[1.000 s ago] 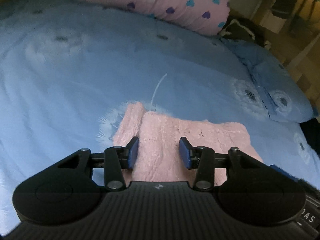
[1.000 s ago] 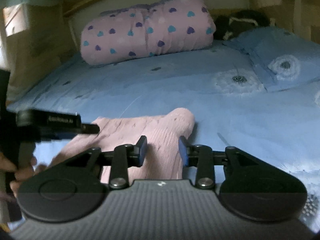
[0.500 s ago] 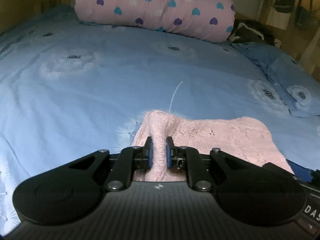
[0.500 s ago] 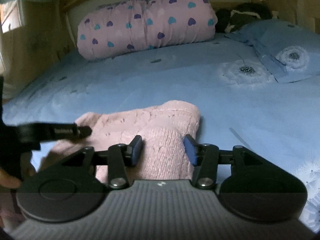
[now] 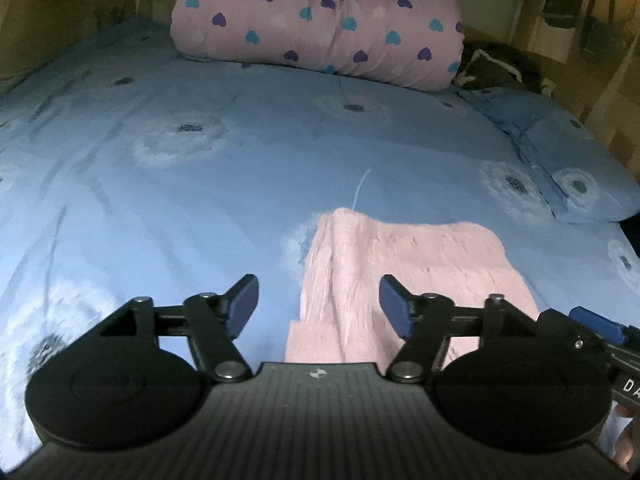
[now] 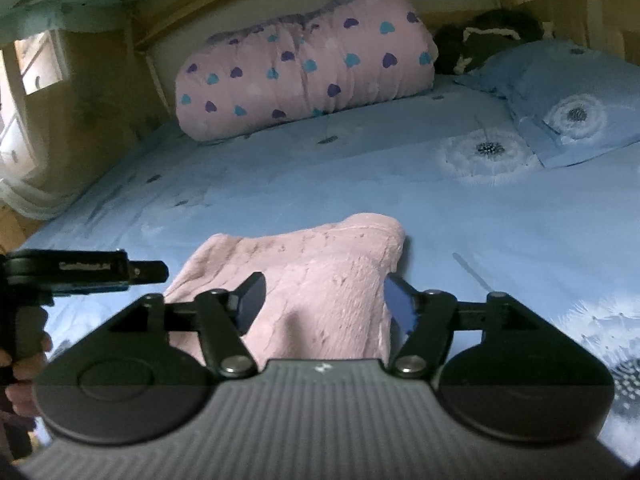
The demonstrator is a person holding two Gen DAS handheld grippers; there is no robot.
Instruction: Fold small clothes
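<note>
A: How far along is the folding being judged to be?

B: The small pink knitted garment (image 5: 400,272) is lying on the blue dandelion-print bed sheet (image 5: 200,184), well short of the pink heart-patterned rolled quilt (image 5: 320,24) at the bed's head. It is being seen as a compact block with one thick doubled edge on the side away from the quilt's left end, so at least one fold is being taken as done.

A: And the grippers?

B: The left hand-held gripper (image 5: 318,304) is being opened; its blue pads are standing clear of the cloth, with the garment's near-left edge lying between and below them, nothing held. The right hand-held gripper (image 6: 324,300) is also being opened, the garment's raised corner sitting between its pads but no longer being pinched.

A: What is being left?

B: Possibly a final tidy or another fold; that is being judged, not seen.
</note>
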